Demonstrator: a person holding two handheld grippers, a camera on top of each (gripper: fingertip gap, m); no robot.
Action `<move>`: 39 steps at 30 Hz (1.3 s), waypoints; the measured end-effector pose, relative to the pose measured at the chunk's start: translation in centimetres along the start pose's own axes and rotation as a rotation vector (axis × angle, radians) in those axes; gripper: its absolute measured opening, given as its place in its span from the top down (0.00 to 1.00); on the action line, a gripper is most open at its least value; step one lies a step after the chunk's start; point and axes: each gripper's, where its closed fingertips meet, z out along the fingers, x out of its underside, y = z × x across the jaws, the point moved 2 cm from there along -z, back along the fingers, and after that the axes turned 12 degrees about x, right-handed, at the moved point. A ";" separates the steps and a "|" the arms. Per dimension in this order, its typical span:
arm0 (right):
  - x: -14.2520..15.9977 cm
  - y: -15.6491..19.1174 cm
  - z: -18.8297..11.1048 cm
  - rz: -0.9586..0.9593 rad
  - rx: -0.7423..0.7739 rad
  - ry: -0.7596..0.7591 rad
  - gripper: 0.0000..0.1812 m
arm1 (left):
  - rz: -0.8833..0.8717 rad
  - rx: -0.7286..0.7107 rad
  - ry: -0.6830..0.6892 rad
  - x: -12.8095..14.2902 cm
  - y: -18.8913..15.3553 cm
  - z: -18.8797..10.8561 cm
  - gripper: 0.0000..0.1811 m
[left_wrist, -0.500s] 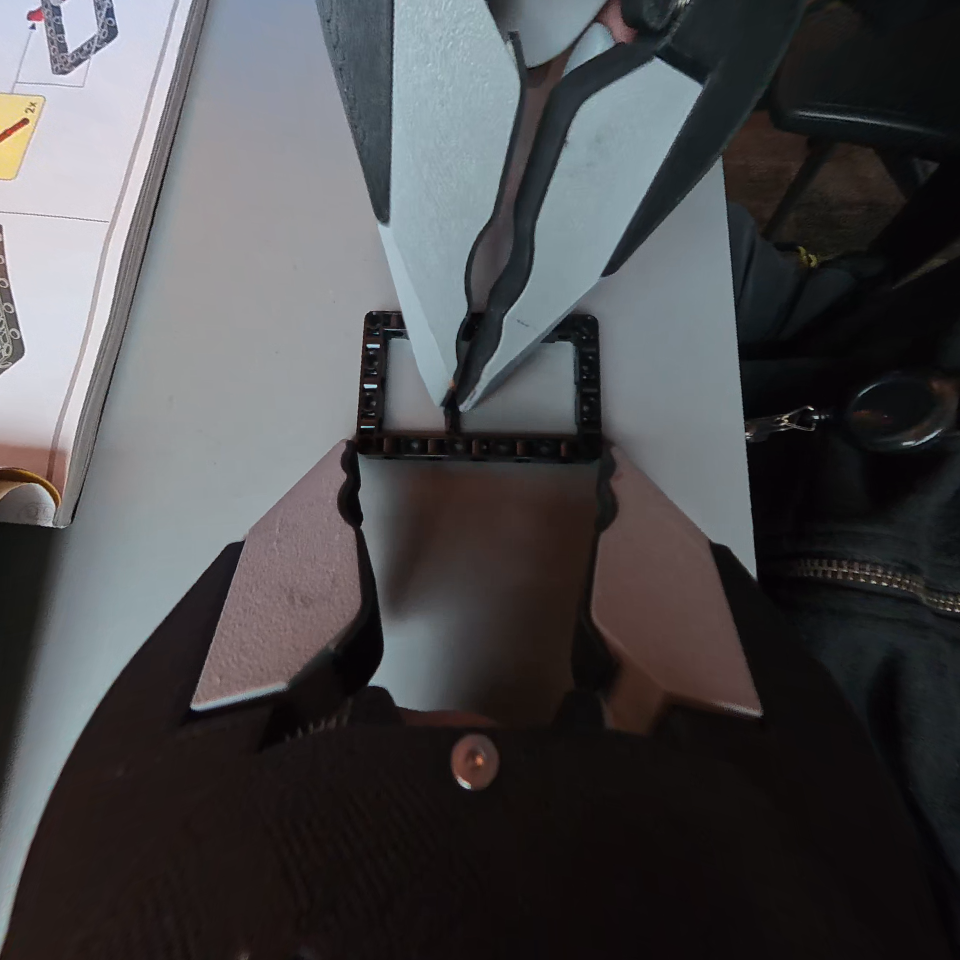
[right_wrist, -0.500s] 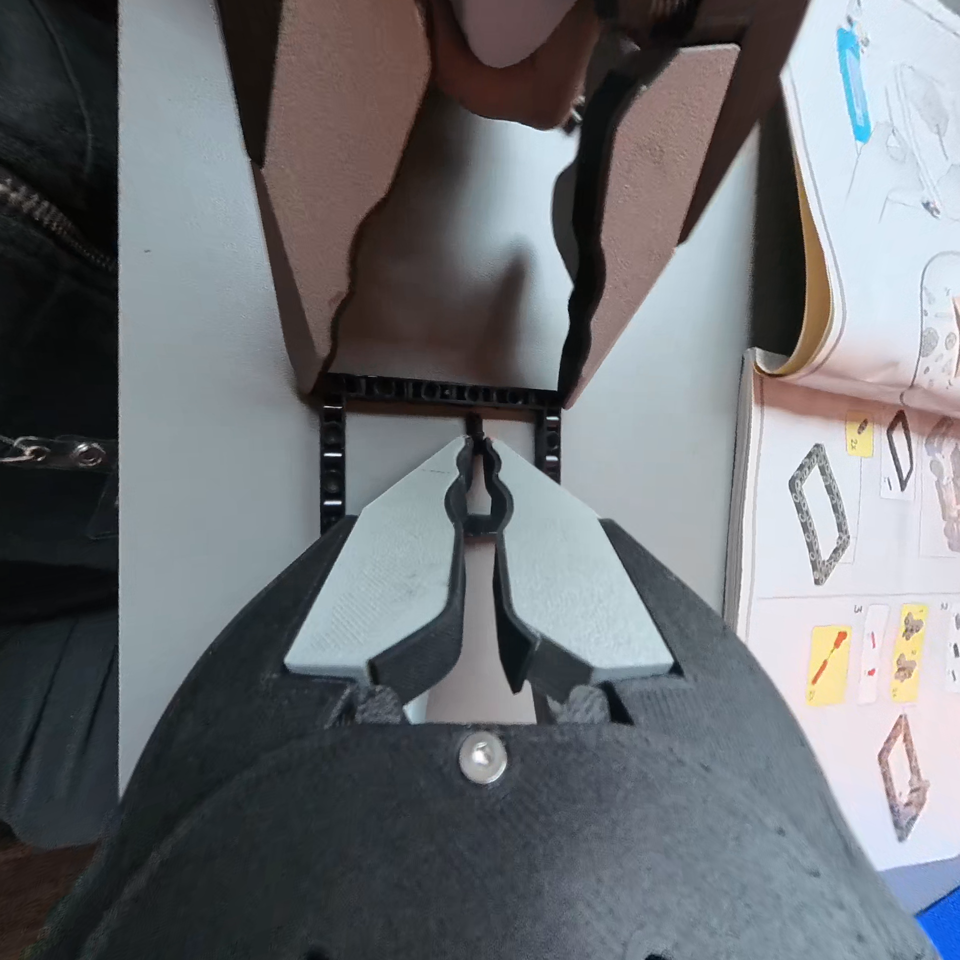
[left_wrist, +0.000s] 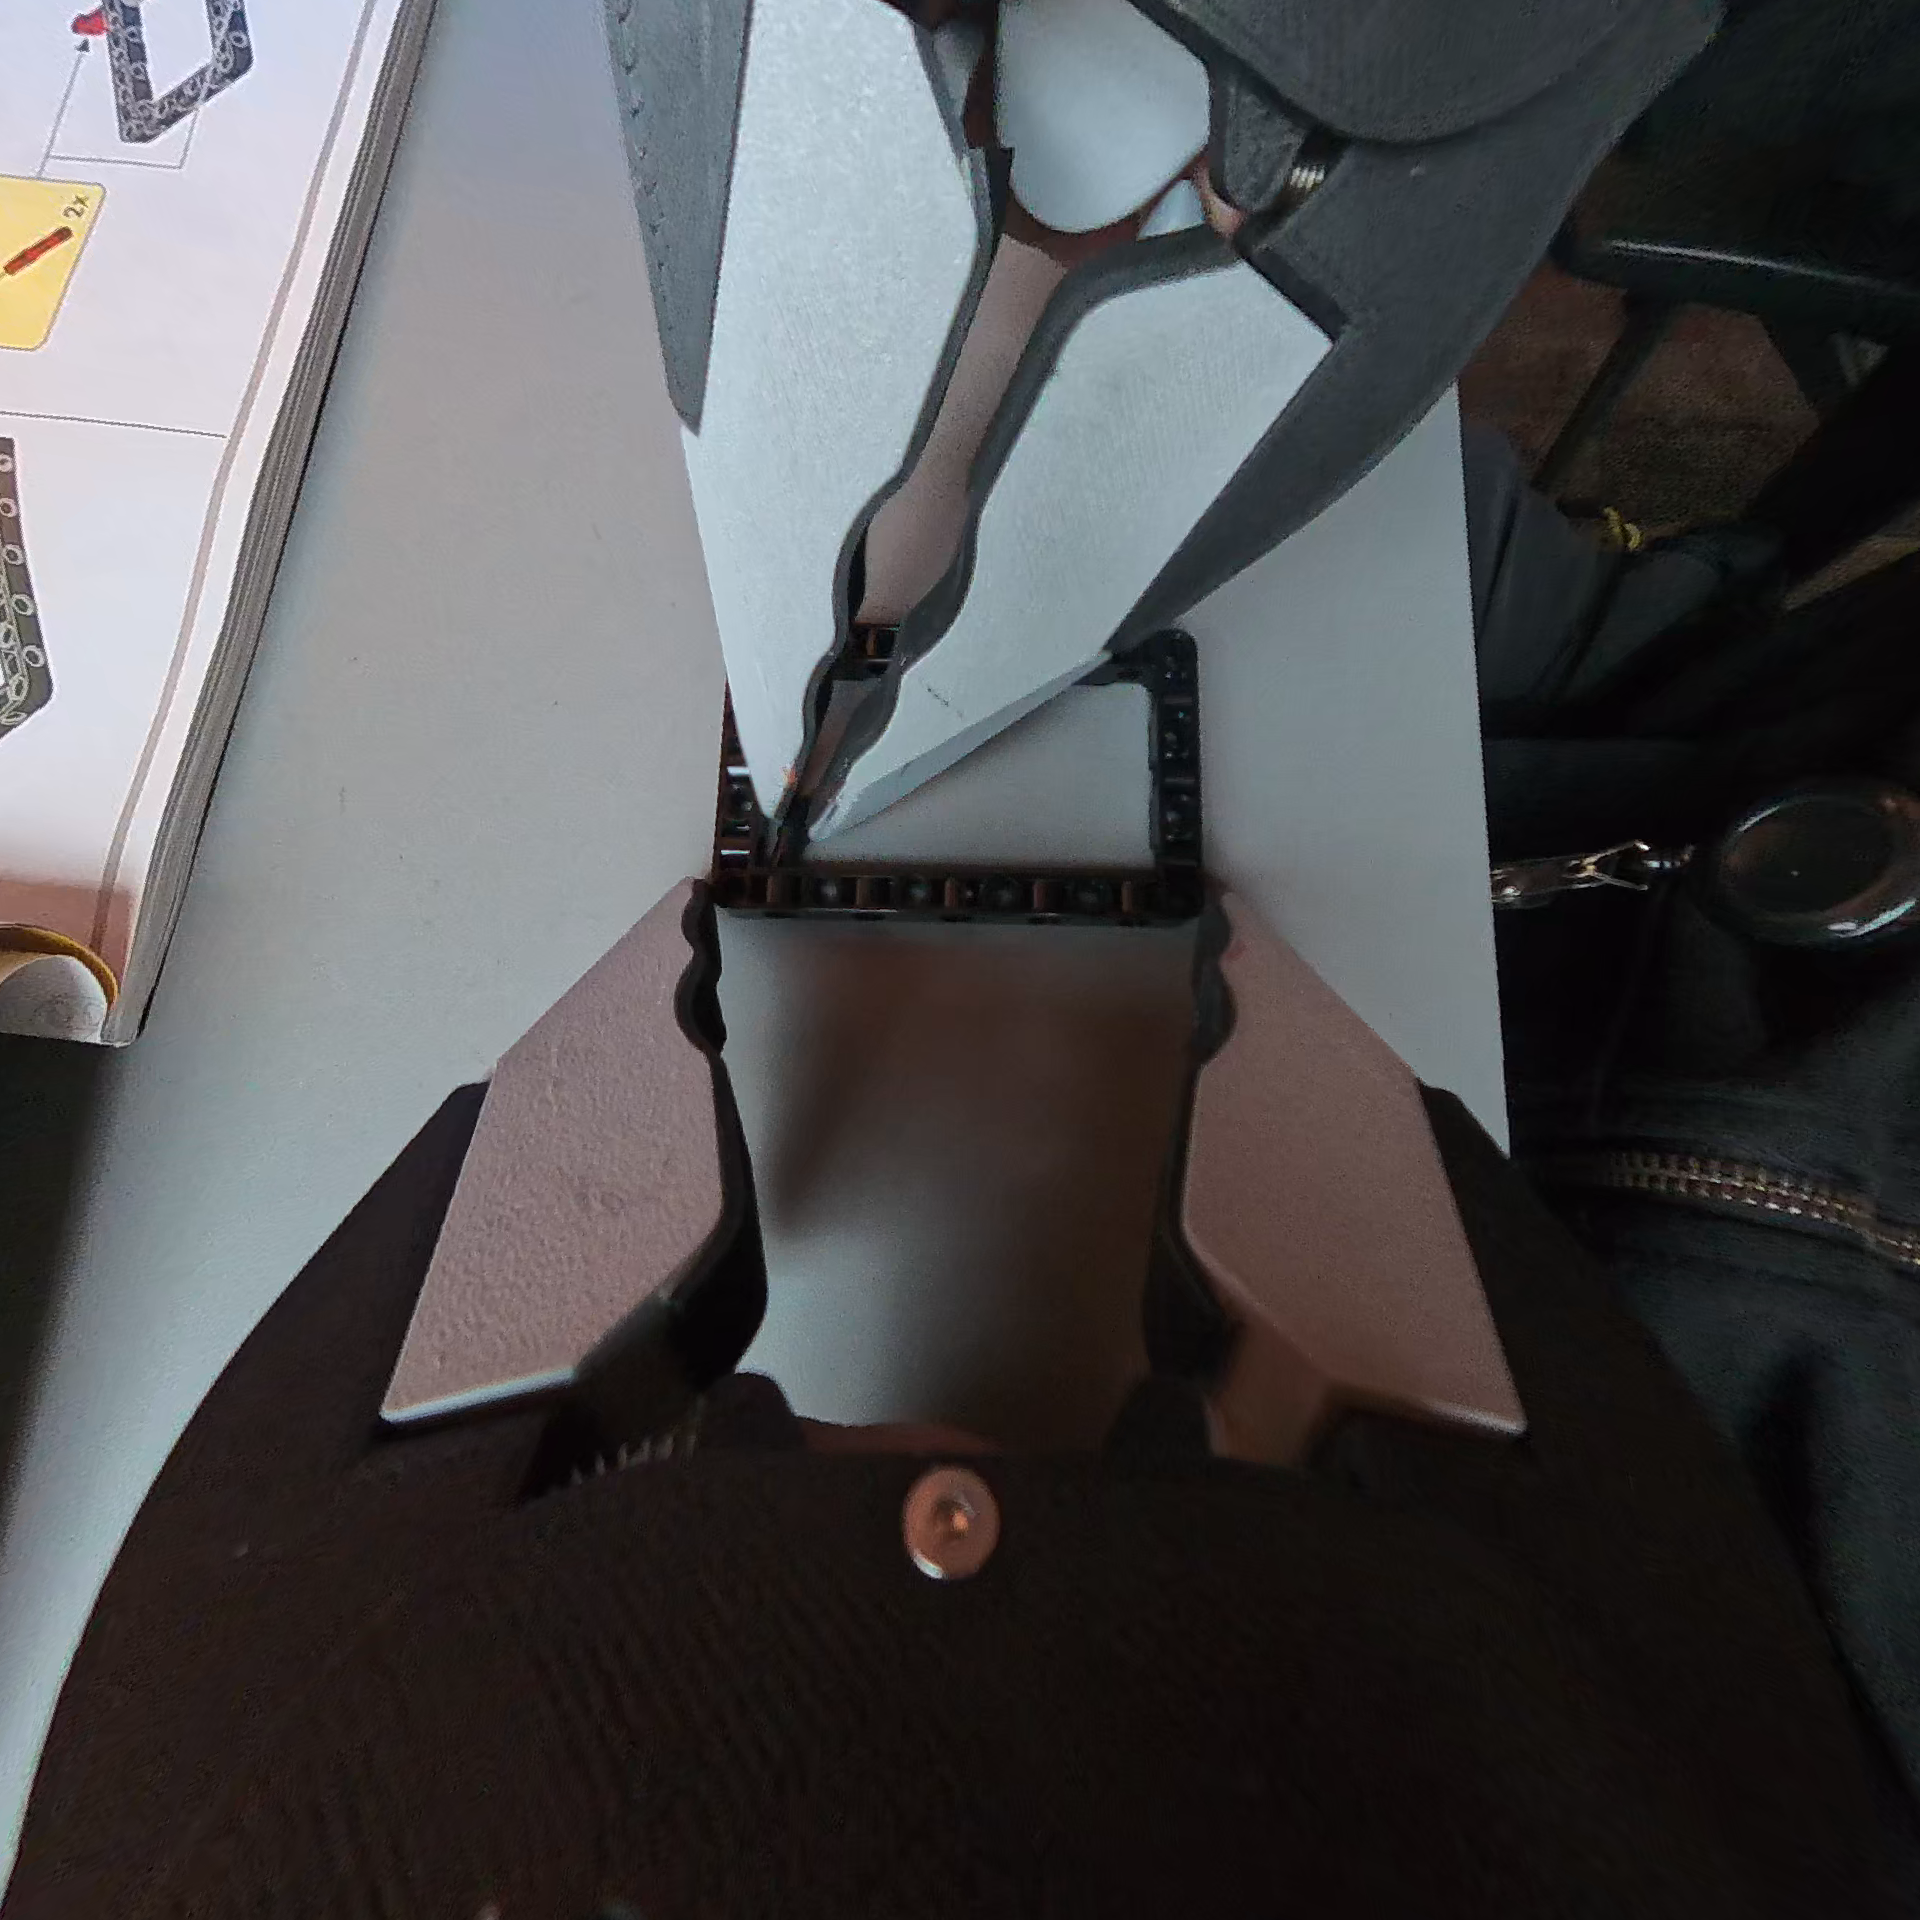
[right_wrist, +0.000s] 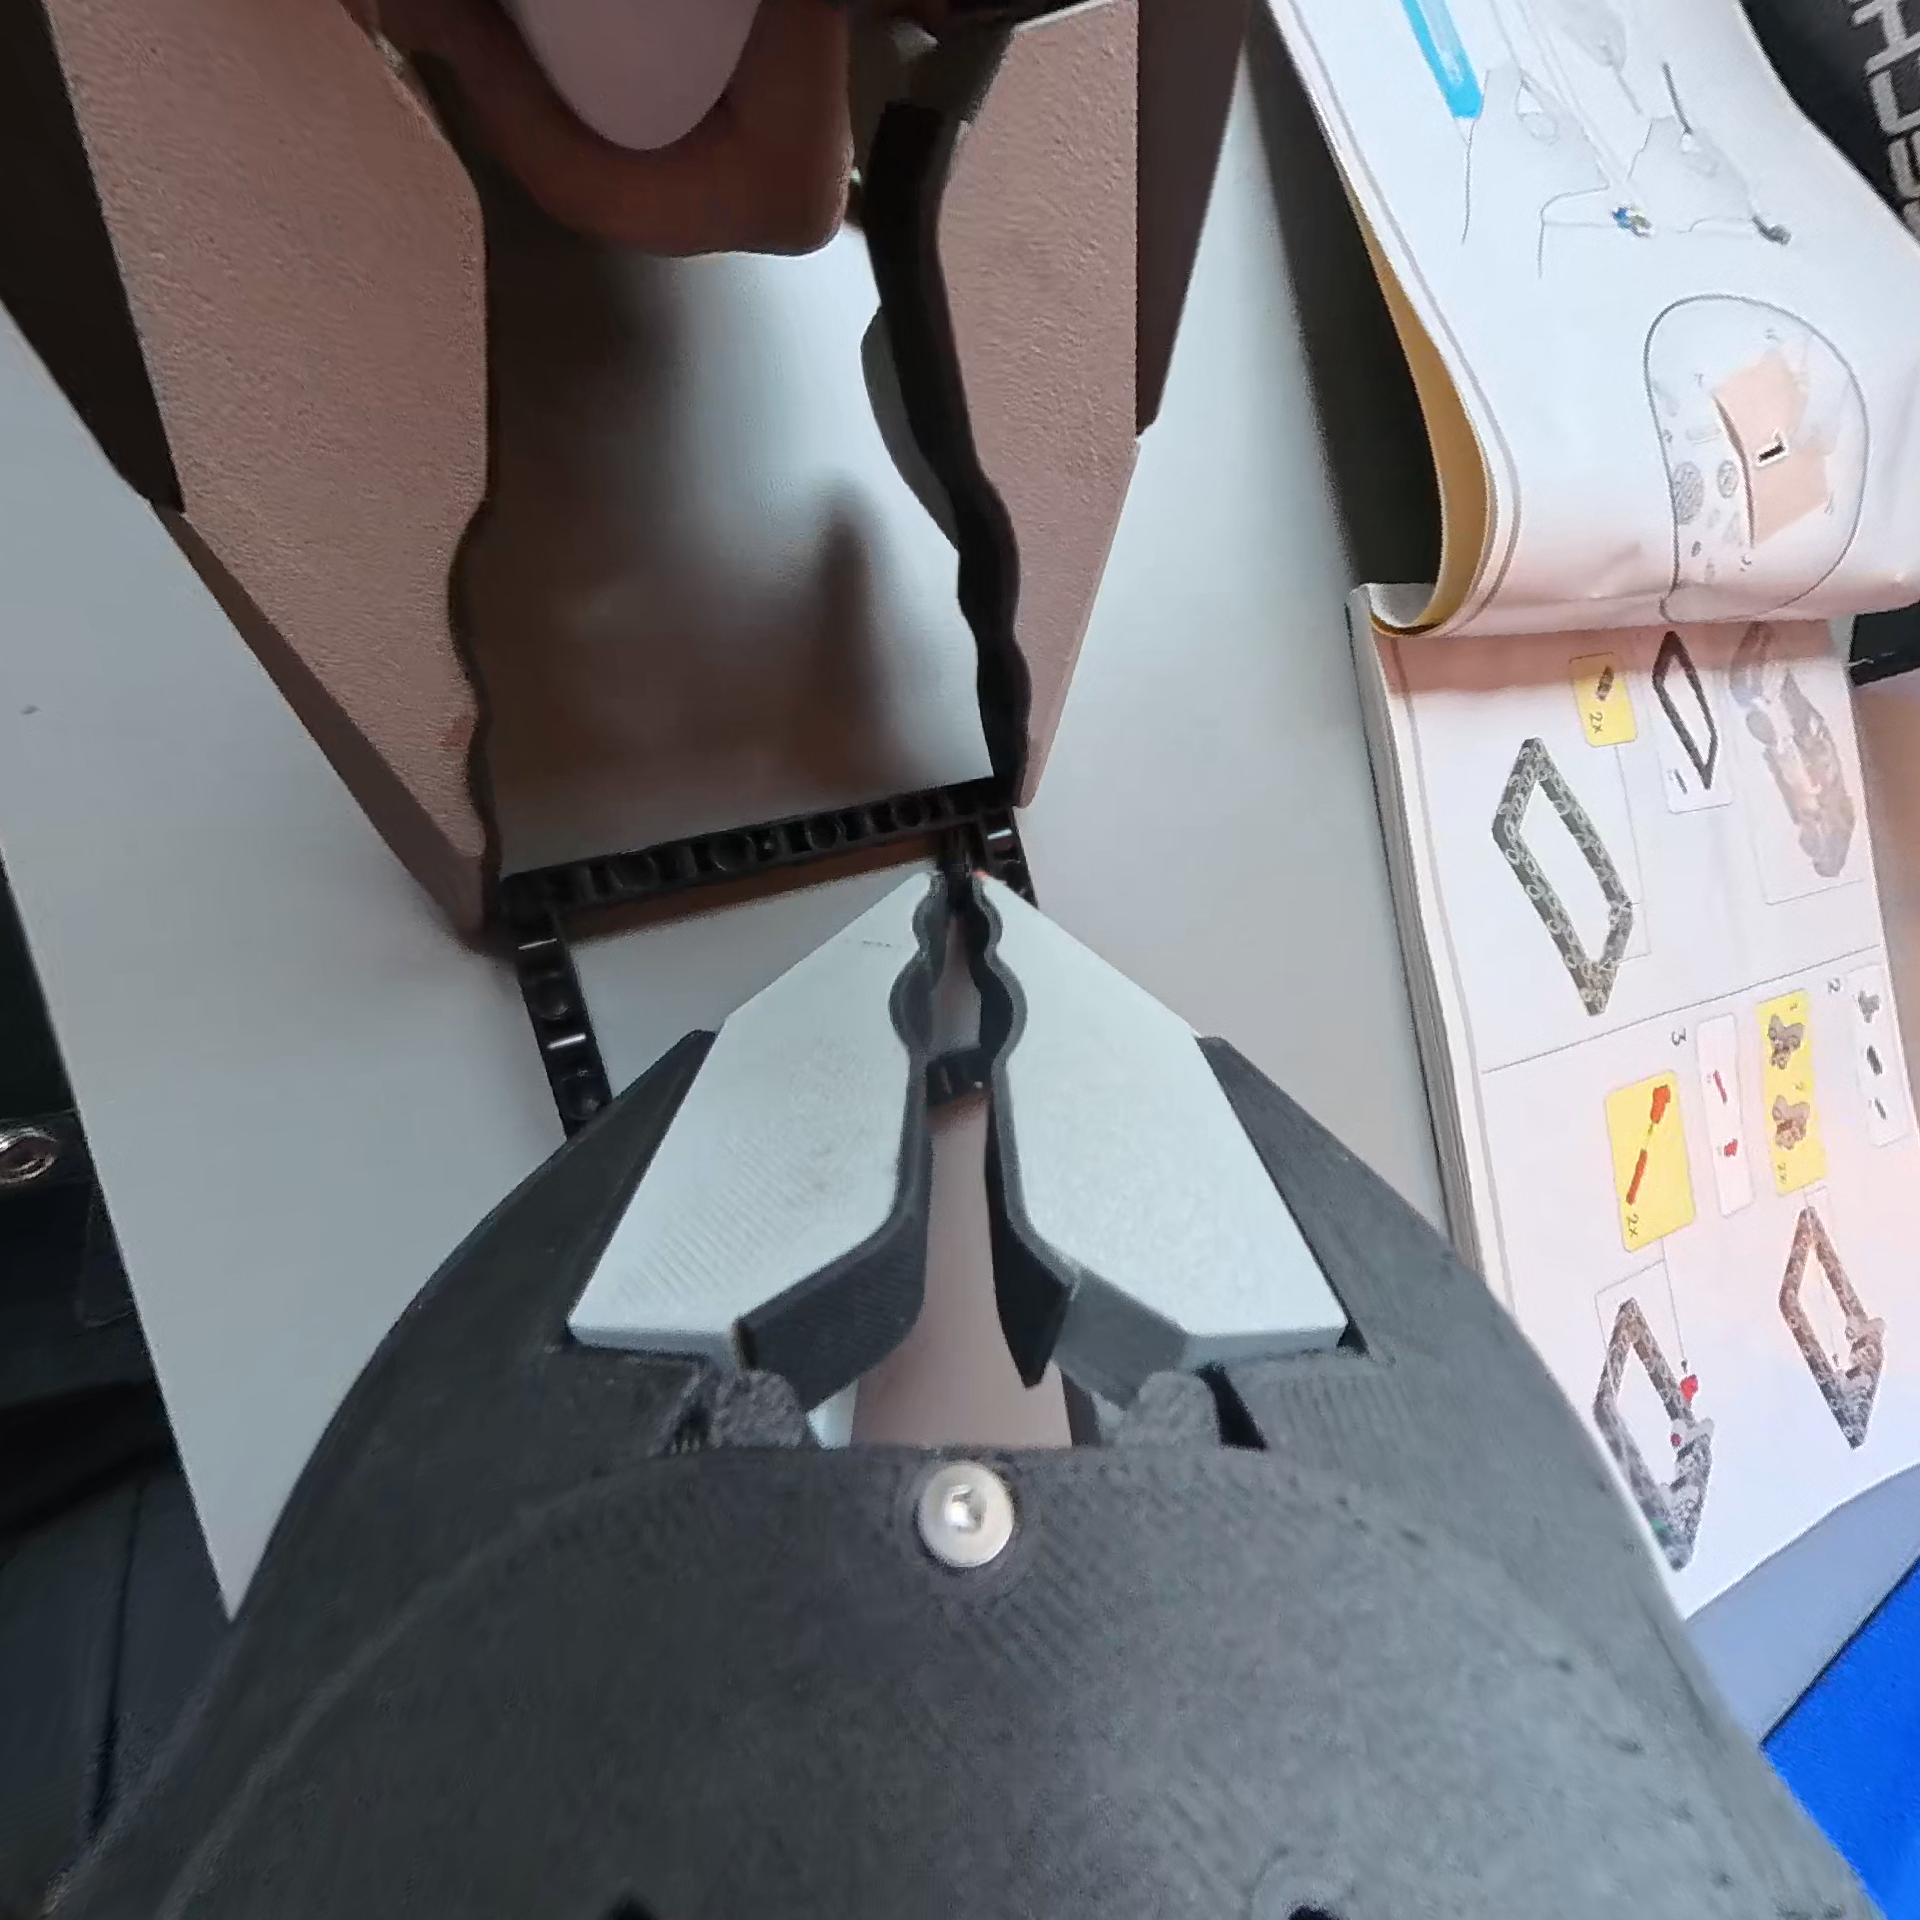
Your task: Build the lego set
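A black rectangular lego frame (left_wrist: pixel 961 891) lies flat on the white bench (left_wrist: pixel 468 675). The left tool (left_wrist: pixel 956 914), spread wide, grips the frame's near beam by its ends. The right tool (right_wrist: pixel 961 883), clenched on a small pin, meets one corner. Only the right view shows the instruction booklet (right_wrist: pixel 1662 935) fully open beside them.

The left gripper (left_wrist: pixel 956 914) has a black ribbed body, one silver screw (left_wrist: pixel 951 1527) and brownish wedge fingers (left_wrist: pixel 582 1195) with wavy black edges; the right gripper (right_wrist: pixel 961 888) is dark grey with pale grey fingers (right_wrist: pixel 790 1143).
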 end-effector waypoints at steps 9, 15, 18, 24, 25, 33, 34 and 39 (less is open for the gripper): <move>-0.1 0.0 -0.1 -0.051 0.064 -0.067 1.00 | -0.004 0.001 -0.002 0.0 0.0 0.0 0.50; -0.1 0.3 -0.1 -0.201 0.196 -0.114 1.00 | -0.005 -0.001 -0.003 0.1 0.0 0.0 0.50; -0.2 0.3 -0.1 -0.288 0.275 -0.131 1.00 | -0.007 0.001 -0.004 0.1 0.0 -0.1 0.50; -0.6 0.6 0.0 -0.407 0.348 -0.173 1.00 | -0.014 0.018 -0.011 0.1 0.0 -0.1 0.50; -0.6 0.3 -0.1 -0.389 0.350 -0.171 1.00 | -0.017 0.022 -0.014 0.0 0.0 -0.2 0.50; -0.2 -0.3 -1.9 -0.223 0.232 -0.227 1.00 | -0.020 0.025 -0.016 0.0 0.0 -0.2 0.50; -0.1 -0.2 -1.8 -0.206 0.206 -0.224 1.00 | -0.023 0.028 -0.019 0.0 0.0 -0.2 0.50; 0.2 -0.5 -1.1 -0.209 0.188 -0.170 1.00 | -0.028 0.033 -0.022 0.0 0.0 -0.2 0.50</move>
